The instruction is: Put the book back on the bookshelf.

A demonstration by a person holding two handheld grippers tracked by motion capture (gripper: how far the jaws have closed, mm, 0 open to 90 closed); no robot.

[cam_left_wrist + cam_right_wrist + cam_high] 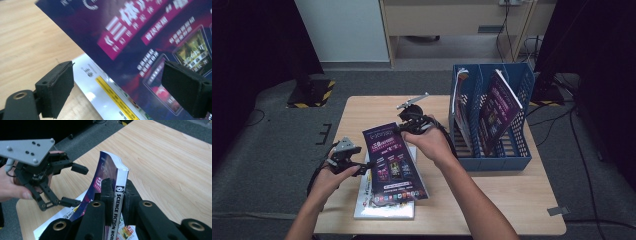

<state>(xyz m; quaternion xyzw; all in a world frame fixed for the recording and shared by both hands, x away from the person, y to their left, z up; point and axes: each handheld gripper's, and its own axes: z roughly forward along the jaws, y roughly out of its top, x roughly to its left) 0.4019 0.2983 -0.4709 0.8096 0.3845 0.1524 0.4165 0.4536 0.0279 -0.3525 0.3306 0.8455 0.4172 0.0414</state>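
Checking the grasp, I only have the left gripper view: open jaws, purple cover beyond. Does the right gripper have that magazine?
Observer: Yes. The right gripper is shut on the magazine, jaws clamped on its spine.
Operator: Flat or lifted?
Observer: Tilted, in the high view: far end raised, near end low over a white magazine.
Operator: Anywhere to file it?
Observer: A blue file holder stands on the table's right side, with a purple magazine leaning inside.

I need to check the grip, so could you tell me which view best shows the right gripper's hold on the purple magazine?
The right gripper view: its pads clamp the purple magazine at the spine. The high view shows the right gripper at the top edge; the left gripper view shows the cover.
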